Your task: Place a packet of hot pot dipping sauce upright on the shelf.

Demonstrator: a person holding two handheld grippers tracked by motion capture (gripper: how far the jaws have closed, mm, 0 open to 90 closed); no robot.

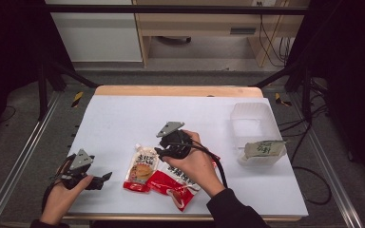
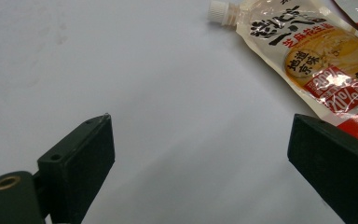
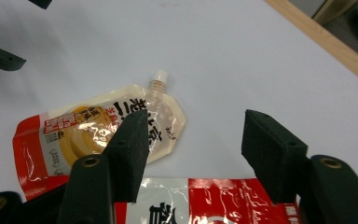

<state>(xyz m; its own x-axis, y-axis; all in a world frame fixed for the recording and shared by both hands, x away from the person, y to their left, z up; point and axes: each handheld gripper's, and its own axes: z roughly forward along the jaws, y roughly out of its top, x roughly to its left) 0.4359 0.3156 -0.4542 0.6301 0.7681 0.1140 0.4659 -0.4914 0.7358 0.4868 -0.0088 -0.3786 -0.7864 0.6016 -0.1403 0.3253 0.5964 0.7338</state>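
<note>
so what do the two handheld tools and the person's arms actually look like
Both are black. The left tool and the right tool each carry a grey three-cornered plate on top and trail a black cable. Up close, each has two blocky matte black jaws with small screw holes, and brass-coloured rings show at the jaw bases. The right arm wears a dark sleeve; a dark cuff shows at the left wrist.

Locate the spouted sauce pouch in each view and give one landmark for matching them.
High view: spouted sauce pouch lies centre-left, spout pointing away from the person.
Left gripper view: upper right, cap at top.
Right gripper view: left of centre.
Shared landmark: its white cap.
</note>
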